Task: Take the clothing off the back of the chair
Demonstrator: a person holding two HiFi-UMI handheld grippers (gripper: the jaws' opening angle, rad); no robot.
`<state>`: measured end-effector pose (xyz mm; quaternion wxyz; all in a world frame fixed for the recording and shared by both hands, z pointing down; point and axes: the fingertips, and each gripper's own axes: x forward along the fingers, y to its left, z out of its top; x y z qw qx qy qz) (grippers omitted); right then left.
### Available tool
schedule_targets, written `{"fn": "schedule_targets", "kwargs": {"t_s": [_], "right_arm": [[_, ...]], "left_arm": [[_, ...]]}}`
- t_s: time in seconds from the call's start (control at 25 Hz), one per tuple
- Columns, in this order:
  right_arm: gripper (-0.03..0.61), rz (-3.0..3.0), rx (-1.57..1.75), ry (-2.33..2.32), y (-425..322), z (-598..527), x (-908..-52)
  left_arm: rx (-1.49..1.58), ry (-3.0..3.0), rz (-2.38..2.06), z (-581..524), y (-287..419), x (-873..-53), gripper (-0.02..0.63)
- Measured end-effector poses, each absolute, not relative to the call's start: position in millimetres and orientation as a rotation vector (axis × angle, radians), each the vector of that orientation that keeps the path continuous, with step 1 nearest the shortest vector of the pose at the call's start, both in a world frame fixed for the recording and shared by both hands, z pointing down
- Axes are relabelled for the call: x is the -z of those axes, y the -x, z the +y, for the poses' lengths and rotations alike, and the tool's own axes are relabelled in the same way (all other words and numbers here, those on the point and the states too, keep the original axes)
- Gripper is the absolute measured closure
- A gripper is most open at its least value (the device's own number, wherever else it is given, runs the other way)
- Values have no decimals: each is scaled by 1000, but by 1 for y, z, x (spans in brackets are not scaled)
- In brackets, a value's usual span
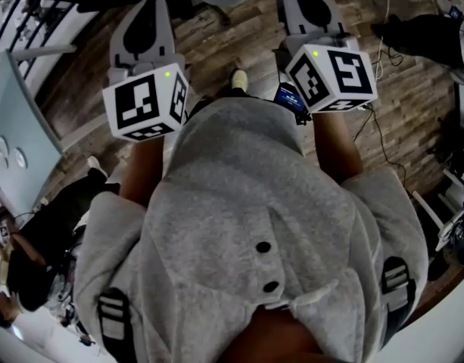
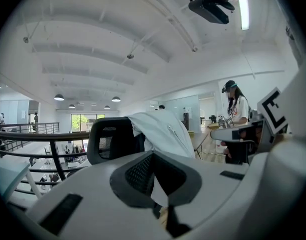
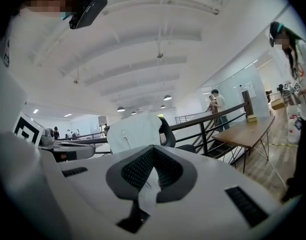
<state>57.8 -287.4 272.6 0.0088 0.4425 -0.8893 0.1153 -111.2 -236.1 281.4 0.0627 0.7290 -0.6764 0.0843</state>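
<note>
- While both grippers point forward side by side, the jacket (image 2: 162,131) hangs draped over the back of the chair (image 2: 110,139), ahead of them and apart from both.
- Left gripper (image 2: 157,184): jaws pressed together, nothing pinched. The jacket shows just beyond the tips, slightly right of centre. The chair's black headrest shows at the jacket's left.
- Right gripper (image 3: 145,184): jaws pressed together, nothing pinched. The jacket shows beyond the tips, slightly left of centre. The headrest shows at the jacket's right edge.
- Head view: the two grippers flank the person's grey top (image 1: 254,203). The pale jacket shows at the upper edge, beyond and between the two sets of tips, touching neither.
- Surroundings: a black railing (image 2: 23,135) runs behind the chair. A wooden table (image 3: 247,134) stands to the chair's right in the right gripper view. The floor (image 1: 216,44) is wood plank.
</note>
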Motion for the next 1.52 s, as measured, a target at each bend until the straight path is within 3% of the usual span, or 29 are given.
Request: {"fn": "schedule_targets", "kwargs": {"t_s": [0.68,0.72,0.8,0.92,1.08,1.2,1.52], "right_arm": [[556,-2786,-253,-1412,-33,-306,-243],[537,-2783,-254,-1407,-29,-305,-241],[424,-2783,-252,-1373,-17,-305,-238],[340,-2786,-265,-1297,9,-310,-241],[105,-2760,-225,-1224,42,-317,-246],[-4,-2720,-233,-1190,59,-320,-255],[-6,-2660,-363,-1126,69,-359,-276]], "left_arm": [[-239,-2211,-2022,-255,138,-279,607],[-235,-2212,-2020,-254,142,-277,607],[-228,-2215,-2016,-255,151,-274,607],[-226,-2220,-2001,-262,167,-276,607],[-201,-2240,-1988,-266,183,-275,607],[-190,-2242,-1979,-263,194,-278,607],[-169,-2240,-1991,-262,202,-278,607]]}}
